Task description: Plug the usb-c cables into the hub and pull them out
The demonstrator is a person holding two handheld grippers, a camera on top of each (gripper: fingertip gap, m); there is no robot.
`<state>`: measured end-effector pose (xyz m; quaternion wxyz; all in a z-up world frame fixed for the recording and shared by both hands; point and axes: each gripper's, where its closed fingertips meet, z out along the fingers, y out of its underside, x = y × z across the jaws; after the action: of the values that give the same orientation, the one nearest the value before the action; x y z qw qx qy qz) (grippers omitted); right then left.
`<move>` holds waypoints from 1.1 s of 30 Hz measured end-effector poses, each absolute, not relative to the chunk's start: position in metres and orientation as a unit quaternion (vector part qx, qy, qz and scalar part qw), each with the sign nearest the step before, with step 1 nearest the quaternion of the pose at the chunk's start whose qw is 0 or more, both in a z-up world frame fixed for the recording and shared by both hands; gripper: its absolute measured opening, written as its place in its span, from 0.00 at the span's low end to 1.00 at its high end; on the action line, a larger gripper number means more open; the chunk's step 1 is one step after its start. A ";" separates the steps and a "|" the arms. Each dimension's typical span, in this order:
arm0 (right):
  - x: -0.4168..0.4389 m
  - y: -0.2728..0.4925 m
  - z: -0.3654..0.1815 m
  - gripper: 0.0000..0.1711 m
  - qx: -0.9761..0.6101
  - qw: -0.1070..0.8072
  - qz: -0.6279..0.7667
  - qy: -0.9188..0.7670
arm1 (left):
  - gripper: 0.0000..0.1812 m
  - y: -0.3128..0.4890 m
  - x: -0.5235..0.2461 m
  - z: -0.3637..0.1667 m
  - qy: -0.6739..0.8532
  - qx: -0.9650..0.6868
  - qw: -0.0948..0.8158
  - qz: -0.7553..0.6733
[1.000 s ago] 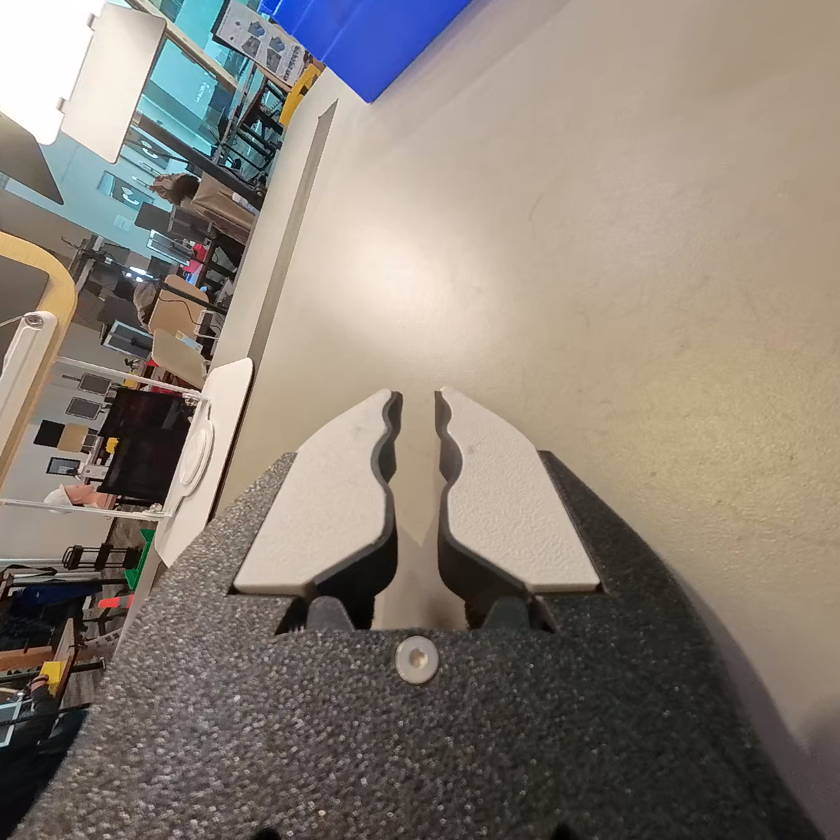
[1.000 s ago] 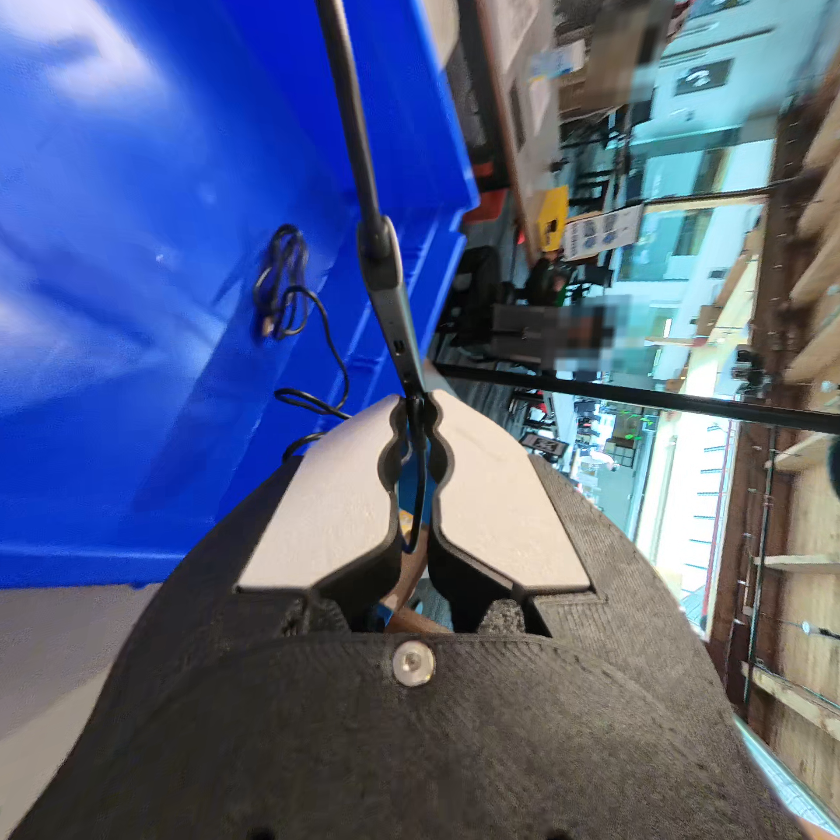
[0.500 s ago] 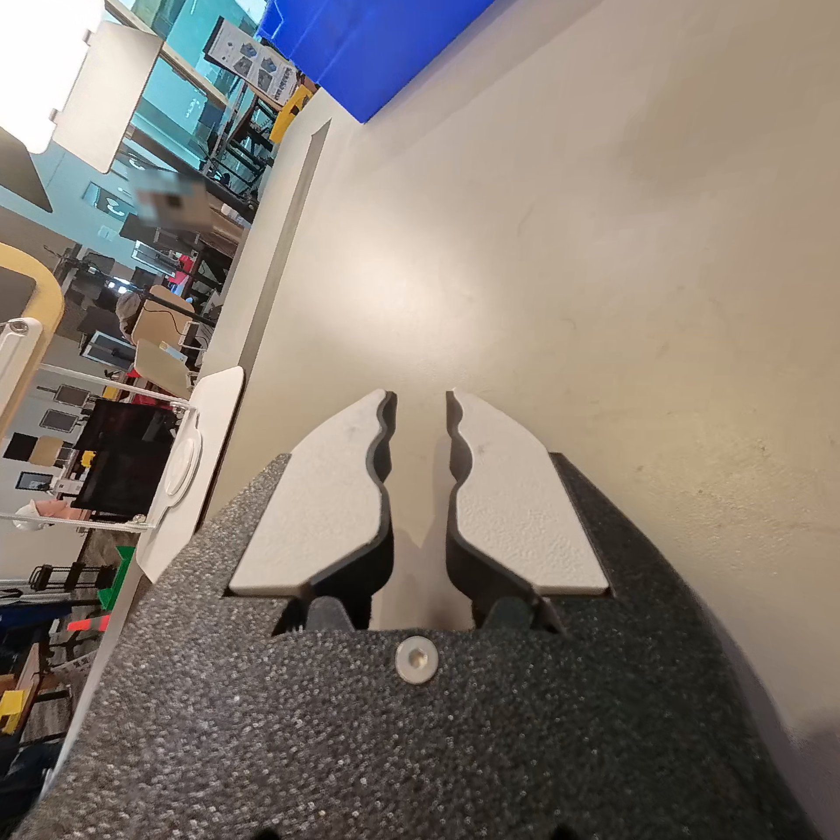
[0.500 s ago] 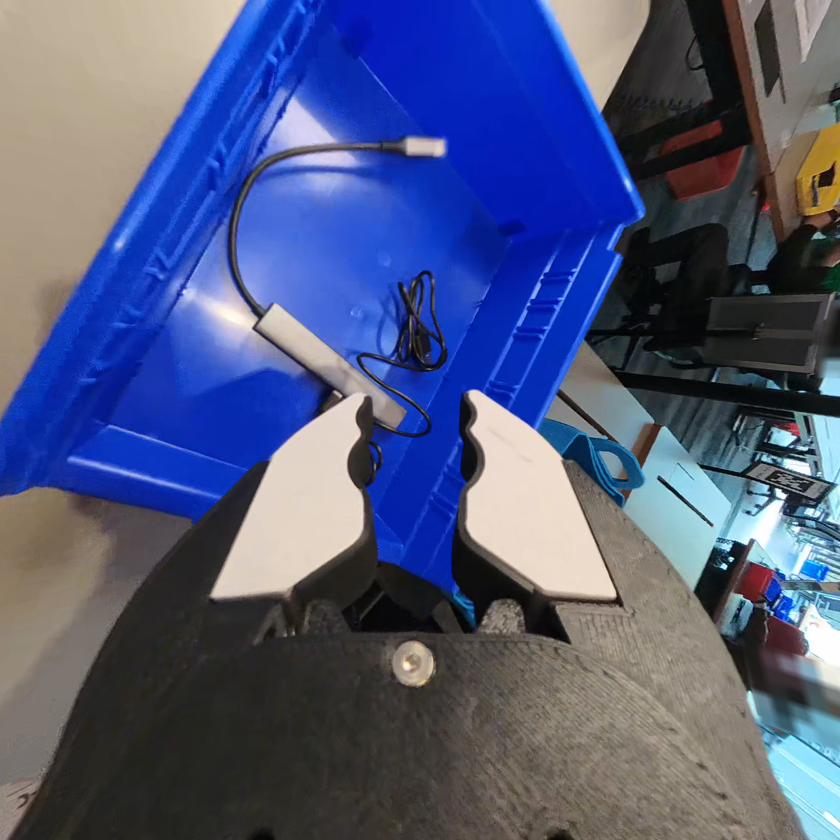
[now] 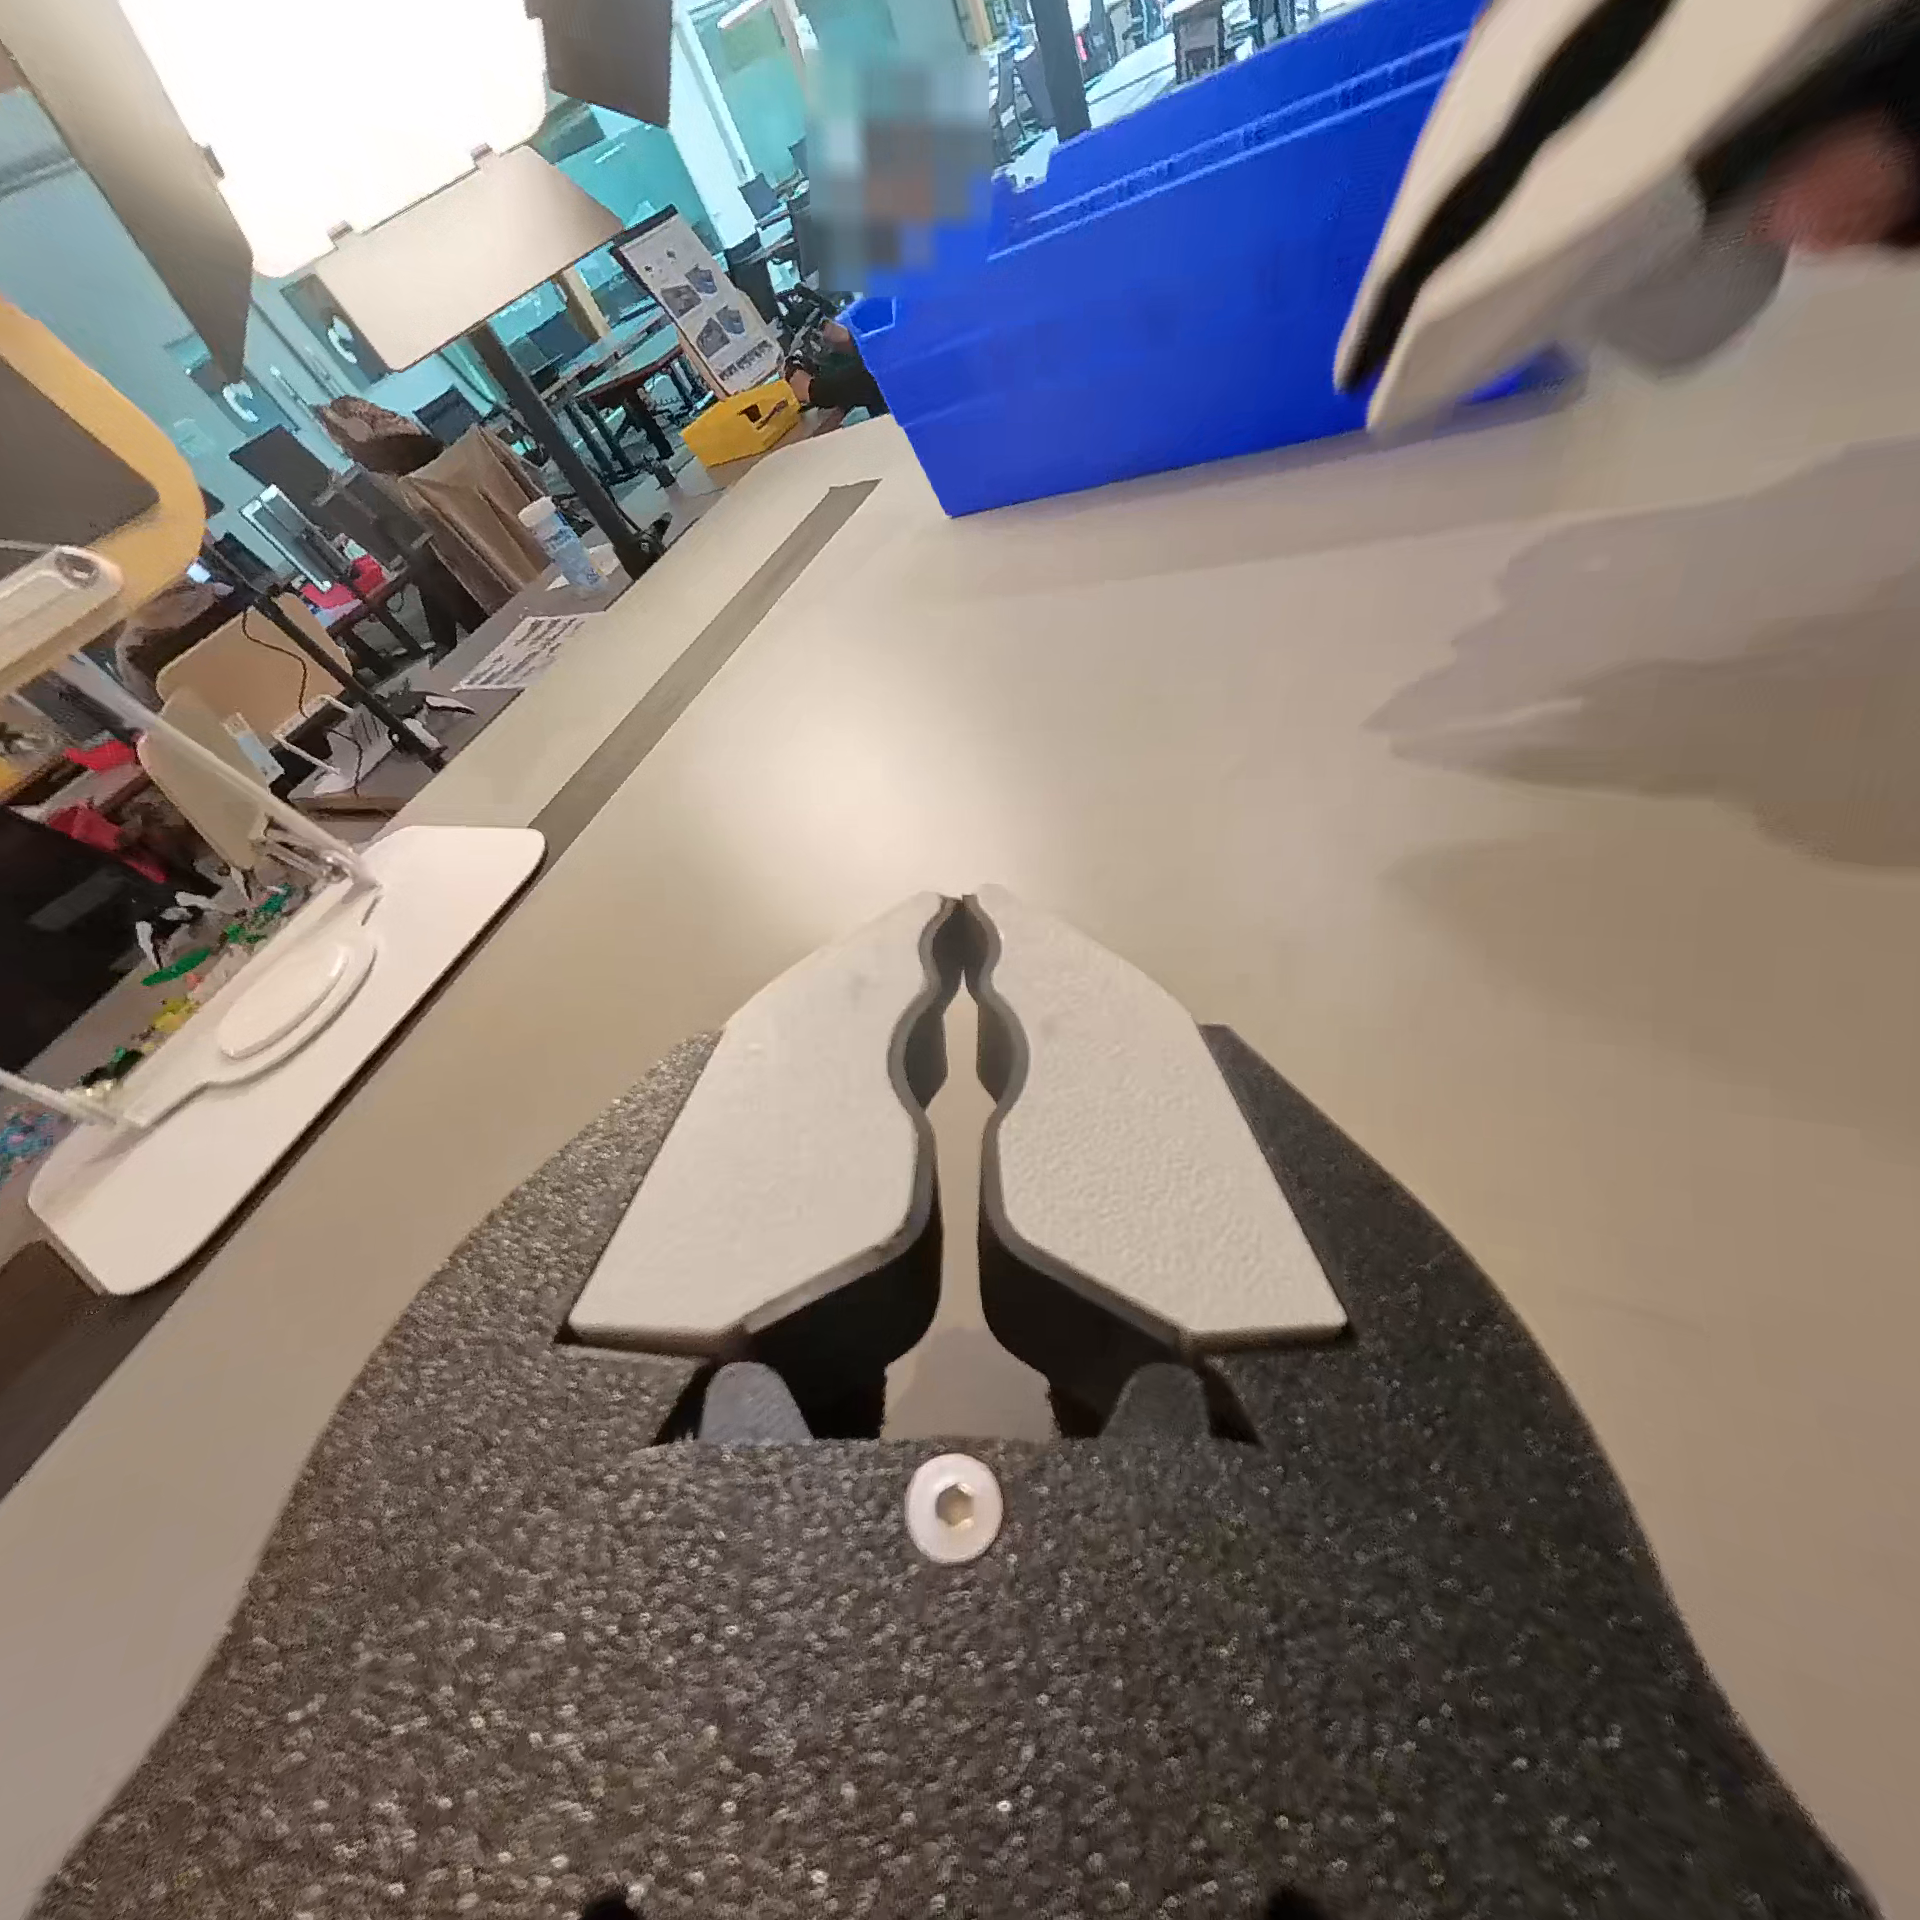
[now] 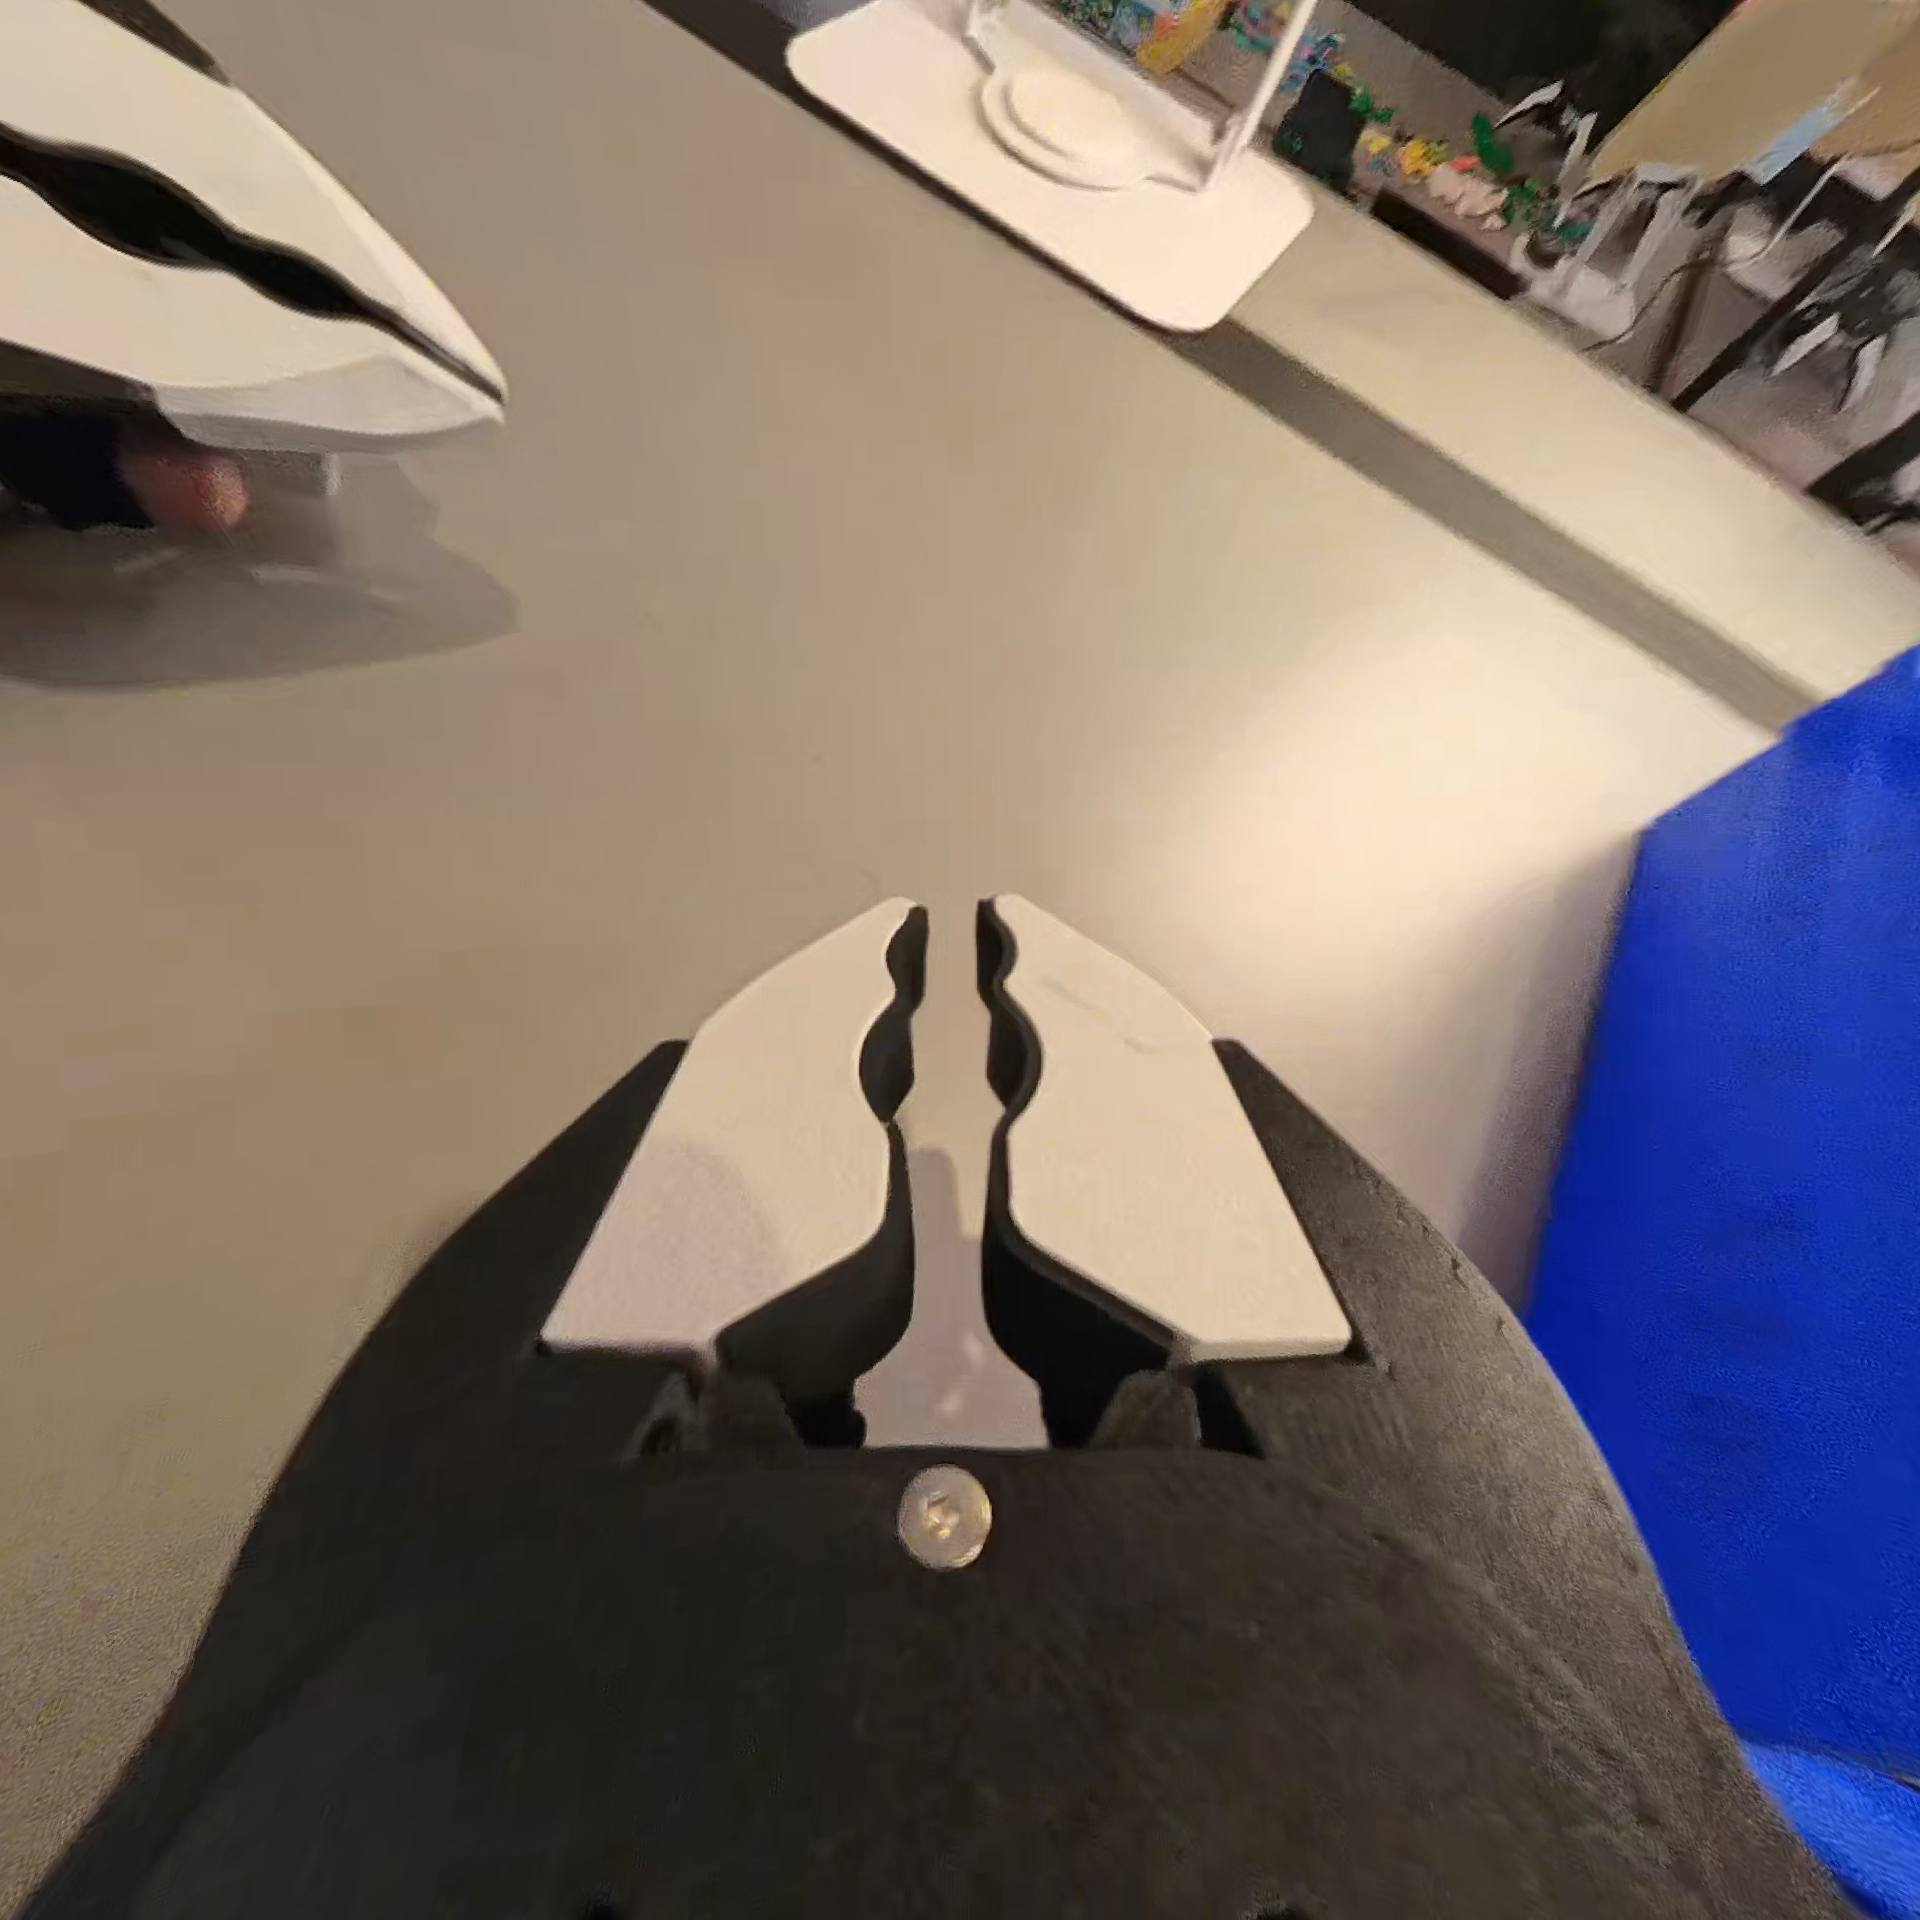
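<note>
Neither the hub nor the usb-c cables show in either view. My left gripper [image 5: 962, 904] is shut with its tips touching and holds nothing, low over the beige table [image 5: 1039, 675]. My right gripper [image 6: 952, 910] is empty, its jaws a narrow gap apart, also low over the table [image 6: 831, 675]. Each gripper shows in the other's view: the right one, blurred, at the top right of the left wrist view [image 5: 1455, 260], and the left one at the upper left of the right wrist view [image 6: 312, 270]. The blue bin [image 5: 1143, 332] stands at the far side.
The blue bin's wall [image 6: 1766, 1039] is close on the right of my right gripper. A white stand base [image 5: 291, 1039] sits at the table's left edge, also in the right wrist view [image 6: 1091, 197]. A dark strip [image 5: 707, 623] runs along the table. Left tips to right tips: about 15 cm.
My right gripper let go of the cable over the blue bin, swung away to the table and nearly closed. My left gripper closed fully and tilted level.
</note>
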<state>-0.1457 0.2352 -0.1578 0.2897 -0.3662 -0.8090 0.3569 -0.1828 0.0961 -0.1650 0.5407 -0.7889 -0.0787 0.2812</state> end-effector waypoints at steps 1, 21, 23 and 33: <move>-0.144 0.224 -0.171 0.03 -0.383 0.275 0.370 -0.801 | 0.00 0.092 -0.179 -0.163 -0.091 -0.786 0.546 0.277; -0.144 0.212 -0.232 0.00 -0.399 0.259 0.294 -0.829 | 0.18 -0.306 -0.074 -0.038 -0.481 -0.654 0.400 0.425; -0.144 0.212 -0.232 0.00 -0.397 0.263 0.292 -0.829 | 0.21 -0.370 -0.080 -0.045 -0.507 -0.685 0.311 0.421; -0.144 0.212 -0.231 0.00 -0.395 0.267 0.291 -0.830 | 0.24 -0.463 -0.118 -0.184 -0.188 -0.951 -0.022 0.246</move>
<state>-0.1439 0.2119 -0.2311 0.2673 -0.3945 -0.8296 0.2910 -0.1176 -0.4630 -0.1836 -0.0221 -0.9507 -0.1883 0.2456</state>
